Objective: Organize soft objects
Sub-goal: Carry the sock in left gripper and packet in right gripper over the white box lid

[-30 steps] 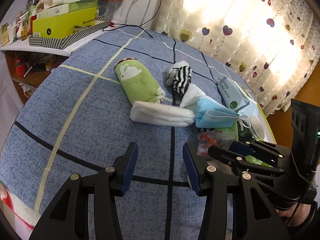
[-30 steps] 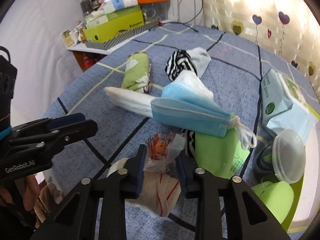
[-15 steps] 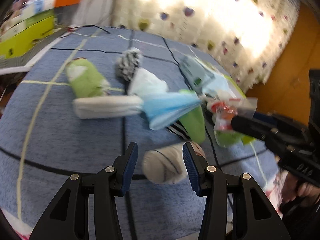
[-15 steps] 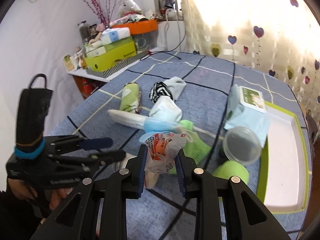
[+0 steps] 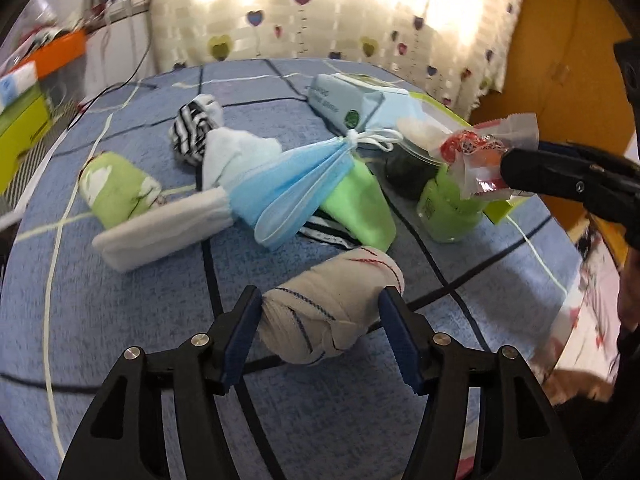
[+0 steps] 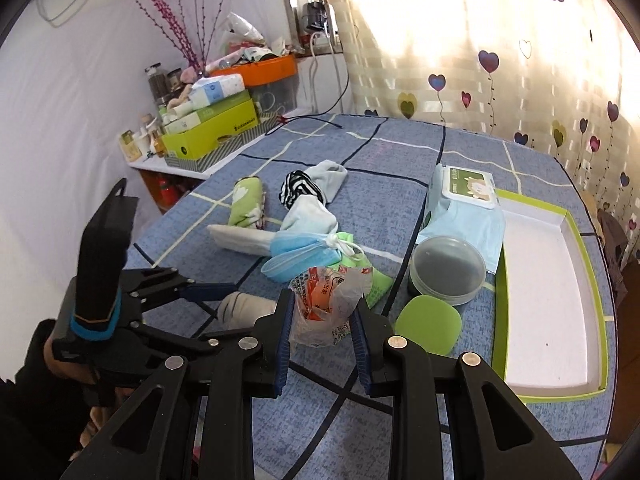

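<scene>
A blue checked cloth (image 6: 400, 160) covers the bed-like surface, with a heart-print curtain behind it and a cluttered shelf off its far left corner.

The left gripper (image 5: 320, 320) has just been opening its jaws and now stands at its widest, straddling a rolled beige sock (image 5: 328, 304). The roll lies on the cloth near the near edge. The pads sit just beside its two ends and do not appear to press it, so it is released, not held. The right gripper (image 6: 322, 320) is clenched on a crinkly snack wrapper (image 6: 326, 300) and holds it up clear of the cloth.

Beyond the fingers, toward the middle, lie a blue face mask (image 5: 292, 192), a white folded towel (image 5: 160, 232), a green rolled cloth (image 5: 116, 188), a striped sock (image 5: 192, 132) and a lime sock (image 5: 360, 208). A wipes pack (image 6: 464, 188) sits toward the right edge.

Judged from here, the sock roll is wider than a comfortable bite. If the left jaws close on its ends, it may squirm out or unroll. The thin wrapper could slip from the right pads if swung quickly.

Only the right wrist view shows the white tray with a lime rim (image 6: 552, 280) along the right edge, a likely destination, plus the round lidded tub (image 6: 448, 268). Only the left wrist view shows how the sock sits between the left pads.
</scene>
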`<state>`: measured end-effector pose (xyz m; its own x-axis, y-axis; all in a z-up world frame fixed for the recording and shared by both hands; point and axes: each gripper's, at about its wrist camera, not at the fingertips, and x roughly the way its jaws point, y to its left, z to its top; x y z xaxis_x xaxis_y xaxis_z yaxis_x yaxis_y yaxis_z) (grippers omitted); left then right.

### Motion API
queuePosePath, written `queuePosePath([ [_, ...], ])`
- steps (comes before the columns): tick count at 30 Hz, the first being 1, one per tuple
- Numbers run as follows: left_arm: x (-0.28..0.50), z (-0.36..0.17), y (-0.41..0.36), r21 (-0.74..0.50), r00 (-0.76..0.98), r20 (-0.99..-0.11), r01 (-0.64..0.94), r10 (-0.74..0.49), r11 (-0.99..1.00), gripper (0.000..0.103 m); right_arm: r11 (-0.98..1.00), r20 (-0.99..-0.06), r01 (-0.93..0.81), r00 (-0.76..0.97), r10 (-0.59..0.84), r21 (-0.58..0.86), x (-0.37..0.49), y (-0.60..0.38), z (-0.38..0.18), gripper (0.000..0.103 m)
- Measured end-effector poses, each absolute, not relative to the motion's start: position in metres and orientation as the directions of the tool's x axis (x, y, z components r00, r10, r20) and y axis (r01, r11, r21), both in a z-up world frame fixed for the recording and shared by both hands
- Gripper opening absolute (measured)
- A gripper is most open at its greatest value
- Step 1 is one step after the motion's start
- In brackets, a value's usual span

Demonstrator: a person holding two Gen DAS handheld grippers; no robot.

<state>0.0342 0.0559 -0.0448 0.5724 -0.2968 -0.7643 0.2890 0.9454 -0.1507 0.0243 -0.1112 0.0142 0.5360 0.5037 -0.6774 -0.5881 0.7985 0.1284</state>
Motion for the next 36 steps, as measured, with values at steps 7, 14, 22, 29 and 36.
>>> queuePosePath([
  [7, 0.043, -0.045, 0.052, -0.107, 0.575, -0.757, 0.36, -0.311, 0.927, 0.063, 0.805, -0.665, -0.578, 0.552, 0.503, 0.129, 0.021, -0.117, 0.018, 0.025],
  [14, 0.042, -0.047, 0.052, -0.079, 0.545, -0.763, 0.455, -0.348, 0.887, 0.063, 0.807, -0.664, -0.576, 0.554, 0.503, 0.131, 0.02, -0.118, 0.02, 0.025],
  [22, 0.047, -0.055, 0.042, -0.029, 0.559, -0.78, 0.417, -0.282, 0.908, 0.067, 0.808, -0.661, -0.574, 0.557, 0.503, 0.131, 0.019, -0.12, 0.022, 0.025],
  [29, 0.043, -0.056, 0.051, -0.142, 0.581, -0.758, 0.296, -0.295, 0.945, 0.06, 0.812, -0.658, -0.566, 0.561, 0.503, 0.139, 0.017, -0.126, 0.021, 0.025],
  [36, 0.025, -0.046, 0.06, -0.241, 0.611, -0.723, 0.215, -0.323, 0.946, 0.058, 0.817, -0.647, -0.558, 0.571, 0.506, 0.146, 0.014, -0.134, 0.022, 0.026],
])
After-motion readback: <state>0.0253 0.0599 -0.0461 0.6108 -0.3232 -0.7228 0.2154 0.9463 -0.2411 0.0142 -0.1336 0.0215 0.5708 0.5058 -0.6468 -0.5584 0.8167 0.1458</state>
